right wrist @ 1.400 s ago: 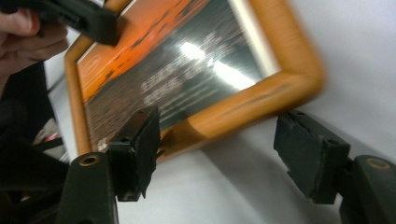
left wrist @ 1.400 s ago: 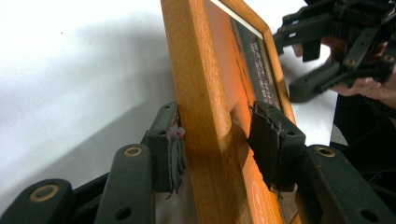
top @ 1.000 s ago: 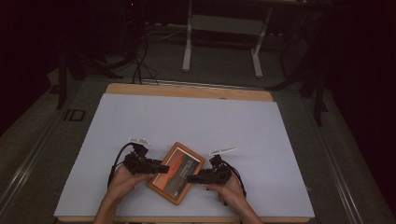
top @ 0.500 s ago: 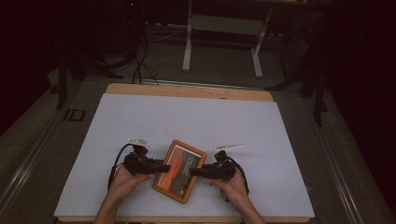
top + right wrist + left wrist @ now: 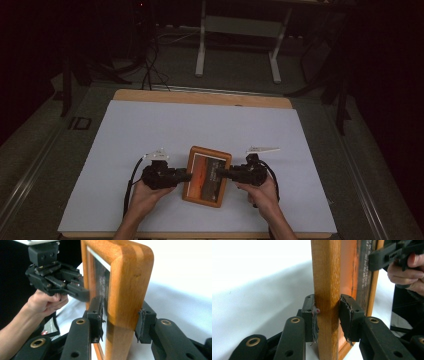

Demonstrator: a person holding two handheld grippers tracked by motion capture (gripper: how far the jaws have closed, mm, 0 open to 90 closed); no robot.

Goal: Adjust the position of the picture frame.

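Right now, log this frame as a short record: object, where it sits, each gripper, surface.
object: wooden picture frame, orange picture inside
position: near edge of the table, between both grippers
left gripper: shut on frame's left rail, jaws just closing
right gripper: pads against frame's right rail, jaws just closing
surface: white sheet on table

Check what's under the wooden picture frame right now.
Under the wooden picture frame lies the white table cover. The left gripper and right gripper clamp its side rails. The patch directly beneath the frame is covered in the high view.
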